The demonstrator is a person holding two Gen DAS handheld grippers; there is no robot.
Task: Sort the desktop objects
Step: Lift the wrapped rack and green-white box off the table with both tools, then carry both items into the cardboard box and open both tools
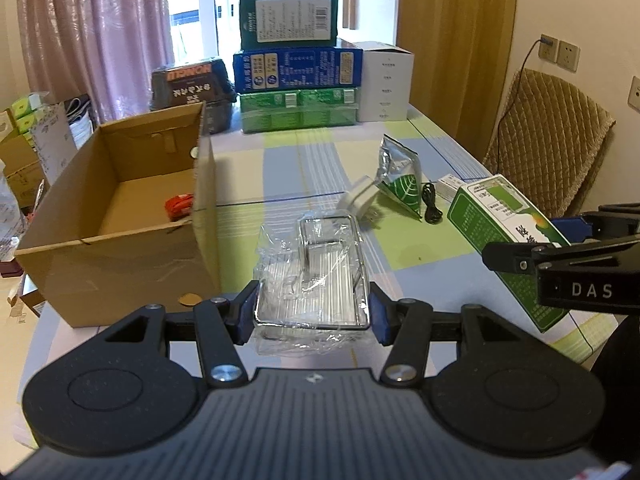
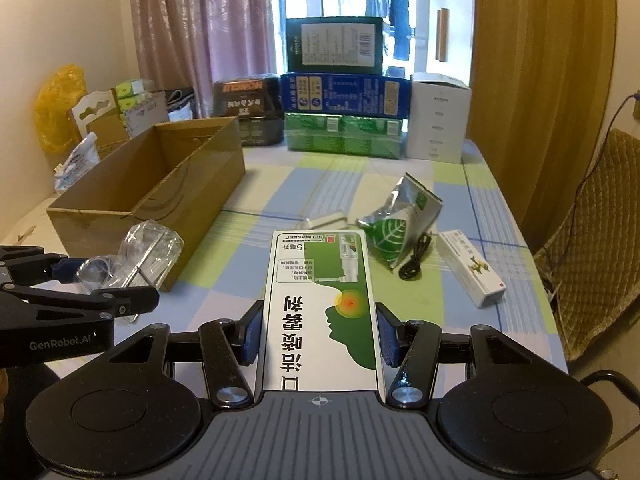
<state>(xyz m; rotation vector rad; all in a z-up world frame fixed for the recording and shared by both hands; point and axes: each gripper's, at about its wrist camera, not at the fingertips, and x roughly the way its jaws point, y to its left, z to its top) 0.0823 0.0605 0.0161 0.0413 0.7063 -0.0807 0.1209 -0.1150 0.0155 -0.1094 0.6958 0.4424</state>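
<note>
Left gripper (image 1: 313, 312): matte black body, ribbed grey-black deck, small crosshair mark stamped at deck front. Two round discs moulded at rear corners. Black linkage arms pinned by silver screws; triangular cut-outs seen in outer links. Blue pads (image 1: 379, 318) fitted on finger insides.
Right gripper (image 2: 319, 338): same build, same blue pads (image 2: 253, 338), silver pivot screws. White lettering "GenRobot.AI" and "DAS" printed on black side housings.
</note>
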